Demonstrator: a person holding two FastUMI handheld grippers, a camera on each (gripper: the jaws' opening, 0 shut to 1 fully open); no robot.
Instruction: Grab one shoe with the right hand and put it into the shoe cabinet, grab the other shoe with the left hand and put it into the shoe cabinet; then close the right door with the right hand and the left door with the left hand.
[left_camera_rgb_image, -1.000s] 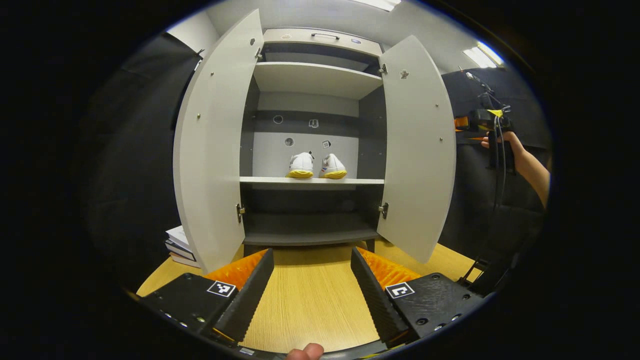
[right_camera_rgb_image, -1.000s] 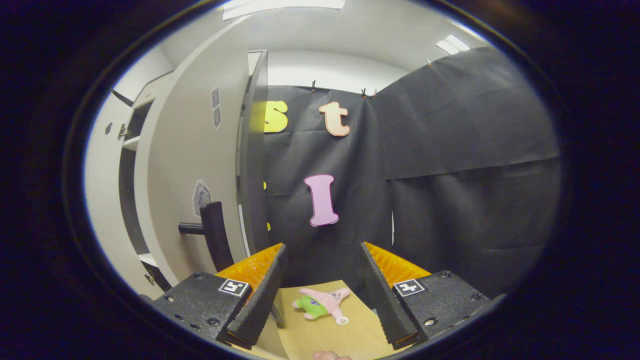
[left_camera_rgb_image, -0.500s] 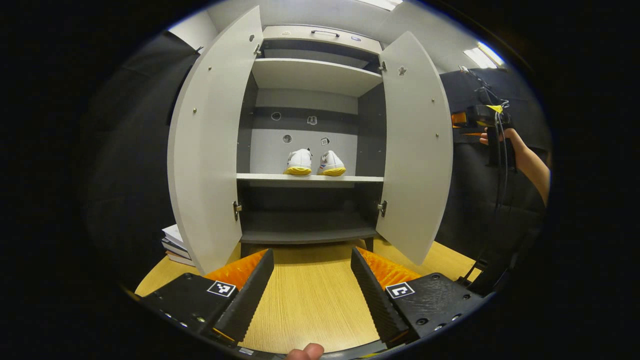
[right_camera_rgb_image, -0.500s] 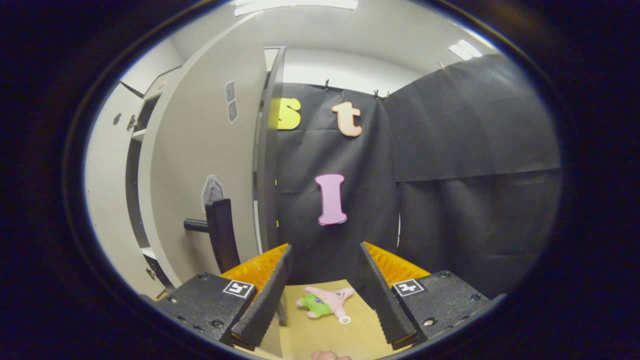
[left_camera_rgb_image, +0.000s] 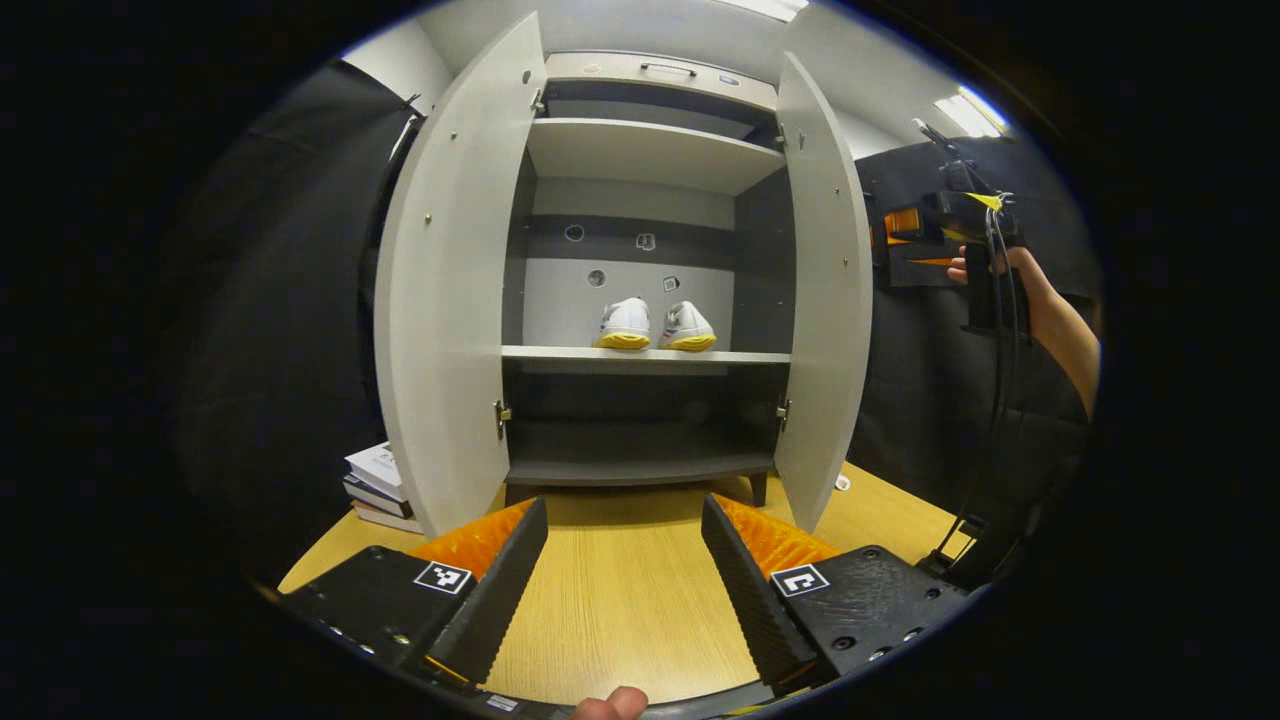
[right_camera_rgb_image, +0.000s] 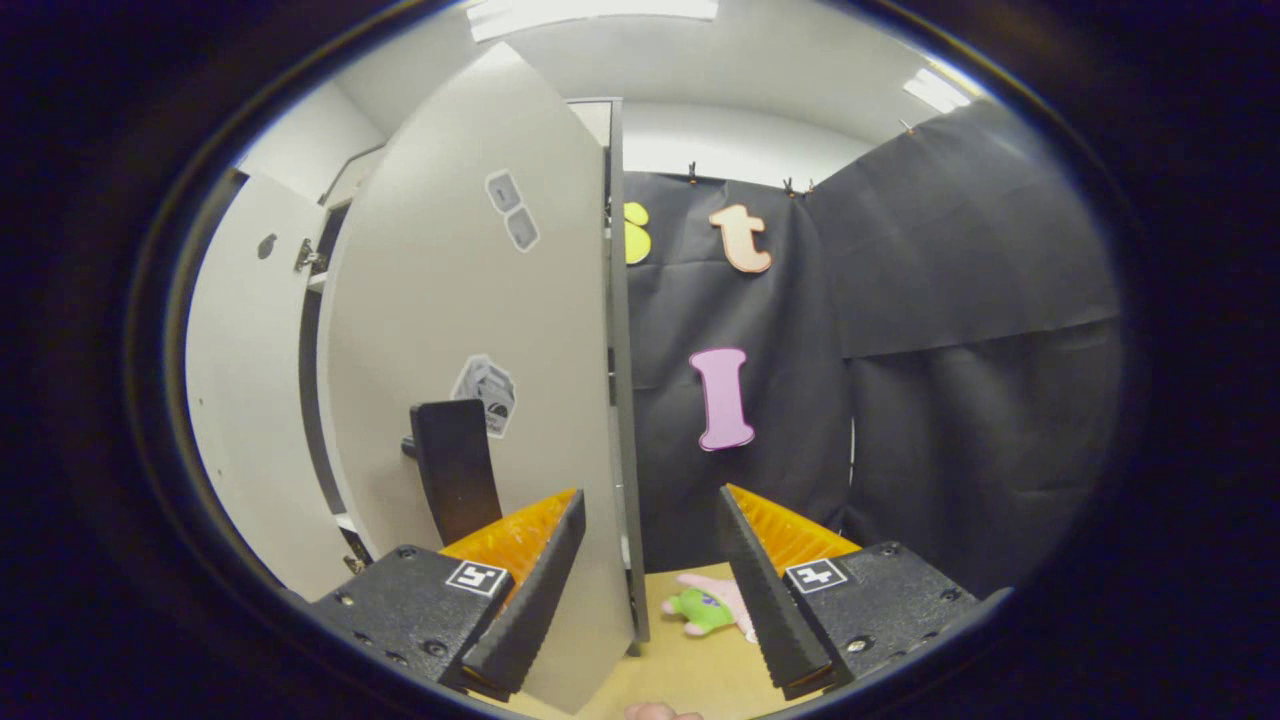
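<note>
Shoes (left_camera_rgb_image: 654, 326) sit on the middle shelf. Right gripper (right_camera_rgb_image: 645, 600), fingers apart, straddles the right door (right_camera_rgb_image: 480, 350) edge (handle (right_camera_rgb_image: 455, 468) beside it); push flat near the handle, steadily.

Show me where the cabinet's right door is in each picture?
Left gripper view: the right door stands right of centre, swung nearly edge-on beside the shelf with the white shoes.
Right gripper view: the right door is the big pale panel left of centre, its black handle low down.
Shared landmark: the left door, left of it in both.
</note>
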